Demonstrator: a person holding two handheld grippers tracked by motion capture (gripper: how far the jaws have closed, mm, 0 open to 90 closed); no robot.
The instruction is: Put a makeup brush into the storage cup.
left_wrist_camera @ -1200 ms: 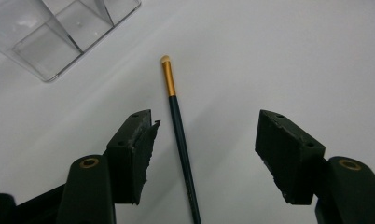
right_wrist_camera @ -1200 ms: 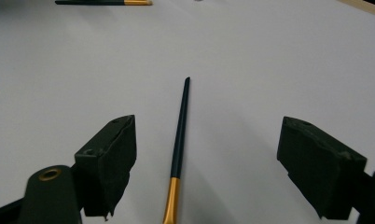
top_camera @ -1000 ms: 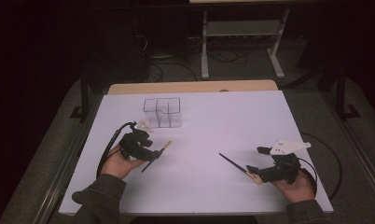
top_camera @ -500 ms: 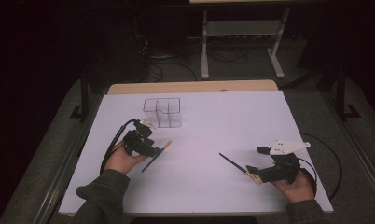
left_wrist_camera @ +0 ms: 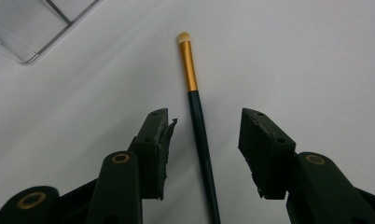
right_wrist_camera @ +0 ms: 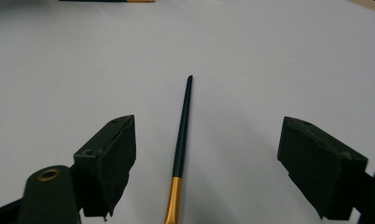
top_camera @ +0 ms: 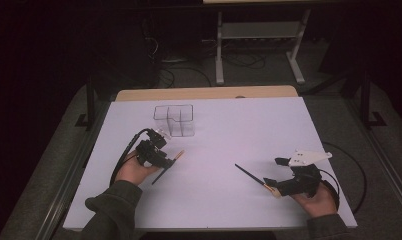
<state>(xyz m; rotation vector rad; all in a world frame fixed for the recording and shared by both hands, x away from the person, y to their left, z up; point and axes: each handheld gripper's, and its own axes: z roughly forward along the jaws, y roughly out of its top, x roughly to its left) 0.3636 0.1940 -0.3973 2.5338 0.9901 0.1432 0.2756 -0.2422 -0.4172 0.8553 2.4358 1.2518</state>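
Two slim brushes with dark handles and gold ferrules lie on the white table. The left brush (top_camera: 168,165) (left_wrist_camera: 195,102) lies between the jaws of my left gripper (top_camera: 161,159) (left_wrist_camera: 205,119). Those jaws have just been closing, but a gap remains on each side and the pads are off the handle. The right brush (top_camera: 249,174) (right_wrist_camera: 182,135) points its thin handle end away from my right gripper (top_camera: 275,174) (right_wrist_camera: 209,125). That gripper stands wide open around the brush's ferrule end without touching it.
A clear plastic organiser with compartments (top_camera: 174,120) (left_wrist_camera: 22,28) stands at the back, just beyond the left gripper. The white table top (top_camera: 249,130) ends in a wooden strip at the far edge. Cables trail from both grippers, and the floor around the table is dark.
The left hand has shifted slightly over its brush, and its forearm now comes in at a different angle. The right hand and its brush have stayed put.
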